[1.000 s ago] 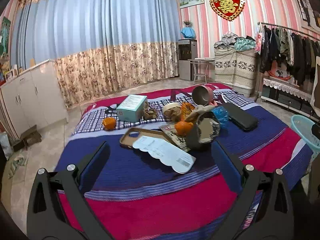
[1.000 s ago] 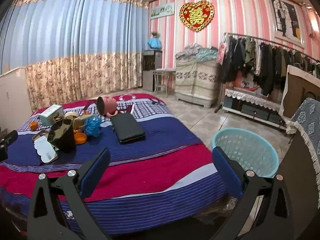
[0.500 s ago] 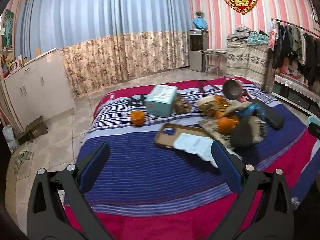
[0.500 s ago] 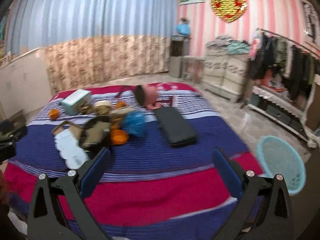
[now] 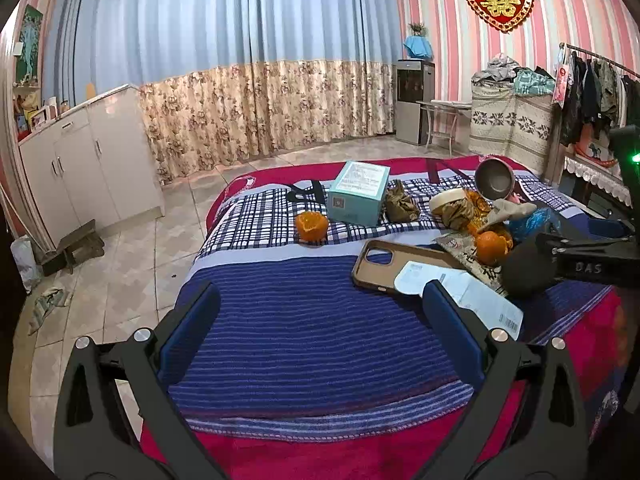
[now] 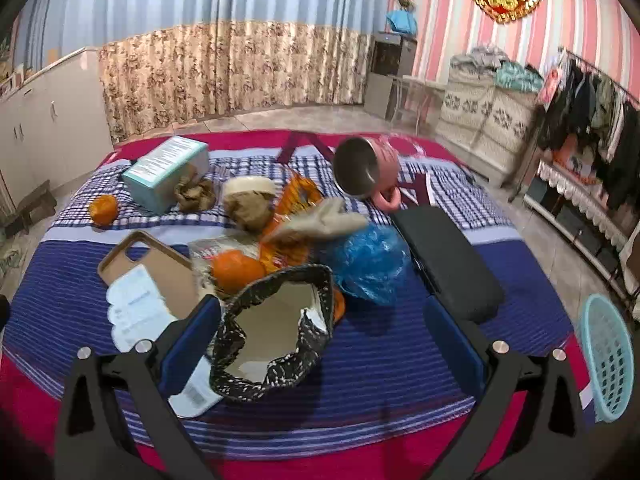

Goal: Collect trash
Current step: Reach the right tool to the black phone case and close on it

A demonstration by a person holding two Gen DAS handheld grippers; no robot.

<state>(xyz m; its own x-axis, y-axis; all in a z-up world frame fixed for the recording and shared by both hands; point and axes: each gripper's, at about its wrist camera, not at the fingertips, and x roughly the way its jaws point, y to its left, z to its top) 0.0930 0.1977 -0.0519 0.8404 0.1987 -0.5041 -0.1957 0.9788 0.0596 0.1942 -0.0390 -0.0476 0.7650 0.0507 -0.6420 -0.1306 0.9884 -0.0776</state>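
Note:
Trash lies piled on the striped bed blanket (image 5: 304, 320). An open black speckled bag (image 6: 276, 332) sits between the fingers of my right gripper (image 6: 322, 314), close to the left finger; the jaws stand wide and open. Behind it are an orange (image 6: 236, 268), a blue plastic bag (image 6: 368, 264), an orange wrapper (image 6: 298, 198) and crumpled brown paper (image 6: 250, 206). My left gripper (image 5: 320, 308) hovers open over bare blanket, short of a phone case (image 5: 392, 264) and a white paper (image 5: 460, 296). An orange peel (image 5: 312, 227) lies by a teal box (image 5: 358, 193).
A pink metal cup (image 6: 368, 168) lies tipped over at the back, and a black case (image 6: 444, 260) lies right of the pile. A teal basket (image 6: 608, 356) stands on the floor right of the bed. White cabinets (image 5: 80, 168) line the left wall, a clothes rack (image 6: 592, 120) the right.
My right gripper swung left and closed in on the pile, so the black bag now lies between its fingers. The left gripper's view drifted left, with the pile now at its right.

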